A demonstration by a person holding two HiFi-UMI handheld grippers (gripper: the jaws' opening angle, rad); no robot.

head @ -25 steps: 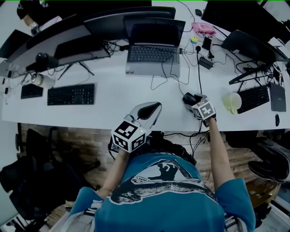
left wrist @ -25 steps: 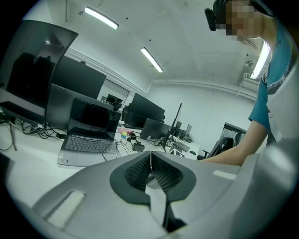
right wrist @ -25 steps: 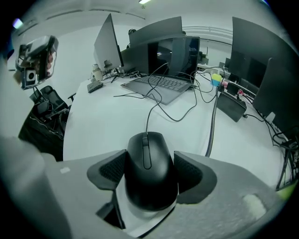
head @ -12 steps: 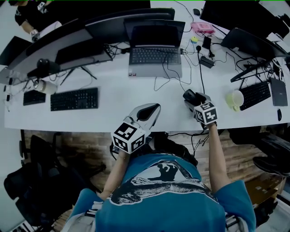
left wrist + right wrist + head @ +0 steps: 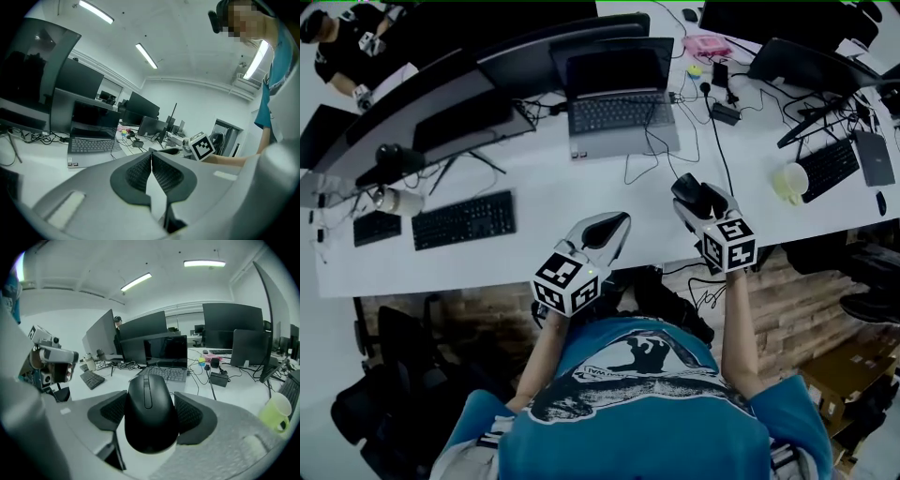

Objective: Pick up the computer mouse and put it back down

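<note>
laptop point(image 5: 623, 117) on desk point(image 5: 572, 197), mouse point(image 5: 685, 187) before it, keyboard point(image 5: 464, 219) left, mug point(image 5: 791, 182) right

**White desk crowded with computer gear**

A long white desk point(image 5: 581, 192) ran across the head view. A laptop point(image 5: 623, 112) sat open at its centre, with monitors point(image 5: 441, 108) on stands to its left. A black keyboard point(image 5: 464, 218) lay left of centre, a small keyboard point(image 5: 377, 228) beside it. Loose cables point(image 5: 652, 155) trailed by the laptop. A pale mug point(image 5: 789, 183) stood just beside the right keyboard point(image 5: 830, 167).
</note>
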